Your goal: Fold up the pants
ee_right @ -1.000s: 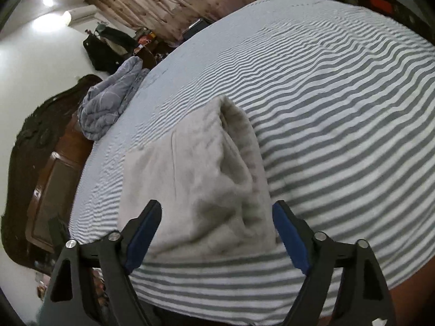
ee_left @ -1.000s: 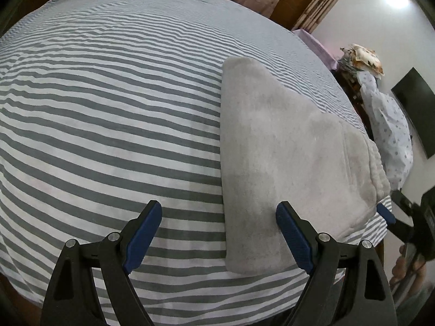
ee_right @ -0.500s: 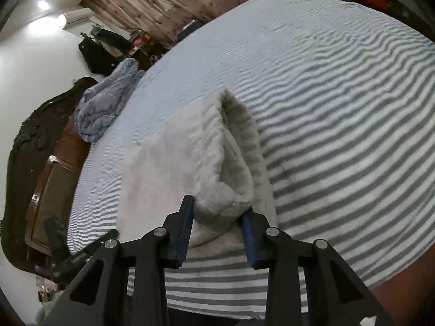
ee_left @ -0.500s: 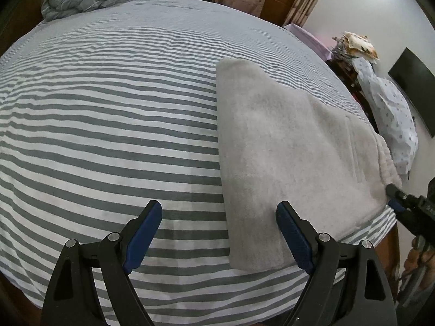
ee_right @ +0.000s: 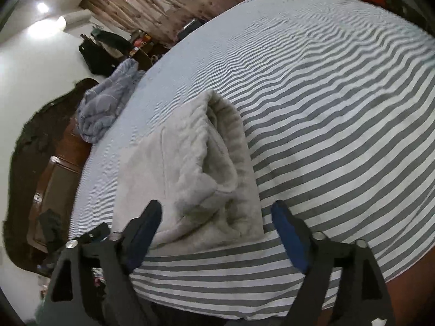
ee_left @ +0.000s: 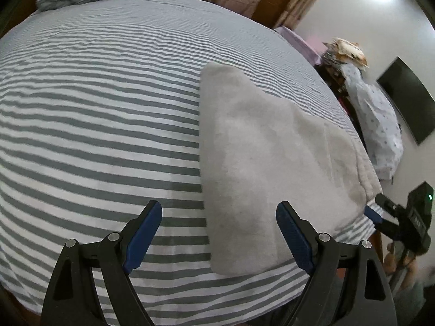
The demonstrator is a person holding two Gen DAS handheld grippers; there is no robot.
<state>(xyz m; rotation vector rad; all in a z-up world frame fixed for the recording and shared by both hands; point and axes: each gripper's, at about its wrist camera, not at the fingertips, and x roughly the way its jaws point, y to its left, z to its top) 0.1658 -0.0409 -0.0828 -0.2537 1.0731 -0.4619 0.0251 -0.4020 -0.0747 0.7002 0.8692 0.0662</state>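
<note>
The light grey fleece pants point(ee_left: 272, 149) lie folded lengthwise on the striped bed sheet point(ee_left: 95, 108), near its front edge. My left gripper point(ee_left: 218, 209) hovers open over the pants' near left corner, pads clear of the cloth. In the right wrist view the pants point(ee_right: 190, 168) show a bunched, rolled-over fold at their near end. My right gripper point(ee_right: 216, 206) has its jaws opening; that bunched end lies between the blue fingers, and the pads do not press on it. One right fingertip point(ee_left: 372, 214) shows at the pants' far edge in the left wrist view.
A crumpled blue-grey blanket point(ee_right: 108, 103) lies at the head of the bed by the dark wooden headboard point(ee_right: 54, 190). A spotted cloth pile point(ee_left: 378, 125) and a wall screen point(ee_left: 407, 103) stand beyond the bed's right side. Curtains point(ee_right: 176, 0) hang behind.
The right gripper closed on the pants' near end half a second ago and has now spread wide, leaving that end bunched on the bed. The left gripper stayed open and still.
</note>
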